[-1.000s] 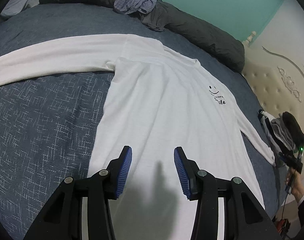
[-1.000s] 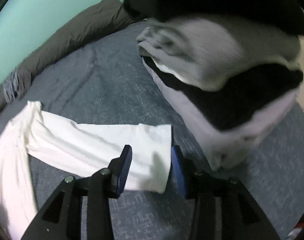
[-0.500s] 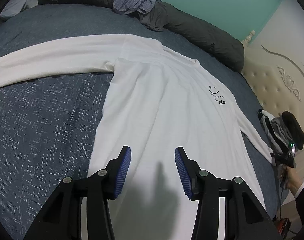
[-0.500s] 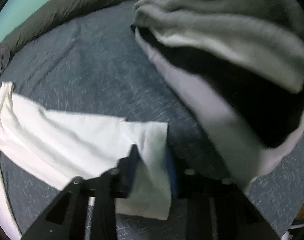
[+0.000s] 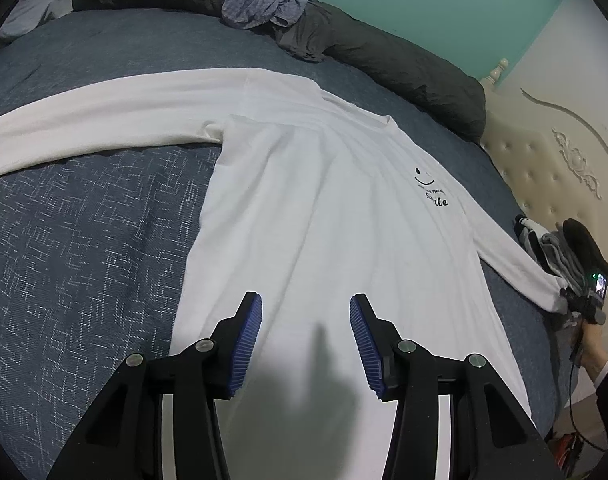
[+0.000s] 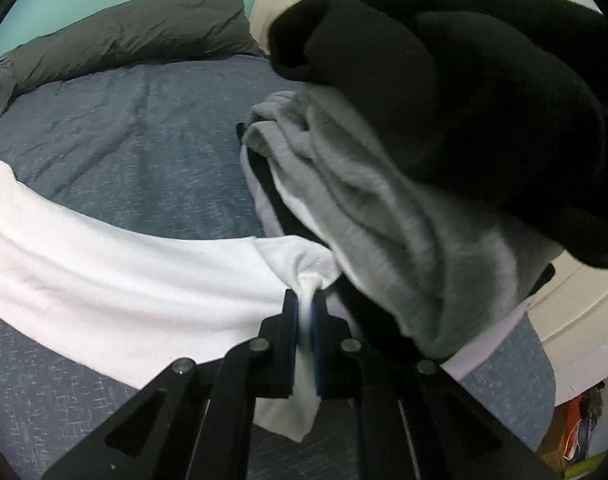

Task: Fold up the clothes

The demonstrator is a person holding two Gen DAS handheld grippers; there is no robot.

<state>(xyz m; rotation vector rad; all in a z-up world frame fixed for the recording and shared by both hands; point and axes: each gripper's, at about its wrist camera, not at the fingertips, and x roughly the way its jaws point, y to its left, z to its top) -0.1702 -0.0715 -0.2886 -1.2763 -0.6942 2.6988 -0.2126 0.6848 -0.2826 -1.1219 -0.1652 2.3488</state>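
1. Shirt (image 5: 328, 216), white, long-sleeved, lies flat and face up on the blue-grey bedspread (image 5: 84, 248); we see a small black smile print at its chest.
2. Left gripper (image 5: 306, 340) hovers over the shirt's lower body, blue pads wide apart, nothing between them; its shadow falls on the fabric.
3. One sleeve stretches out straight to the left across the bedspread in the left wrist view; the other sleeve (image 6: 124, 272) runs to the right toward the bed edge.
4. Right gripper (image 6: 304, 320) is clamped on the cuff of that sleeve; we see white cloth bunched between the closed fingers, with a loose end hanging below them.
5. Stack of folded clothes (image 6: 404, 200) sits just beside the right gripper, grey layers under a black piece on top; the pinched cuff touches the stack's lower edge.
6. Dark grey duvet (image 5: 404, 68) is rolled along the far side of the bed, with a crumpled blue-grey garment (image 5: 260, 4) on it.
7. Cream tufted headboard (image 5: 544, 168) stands at the right.
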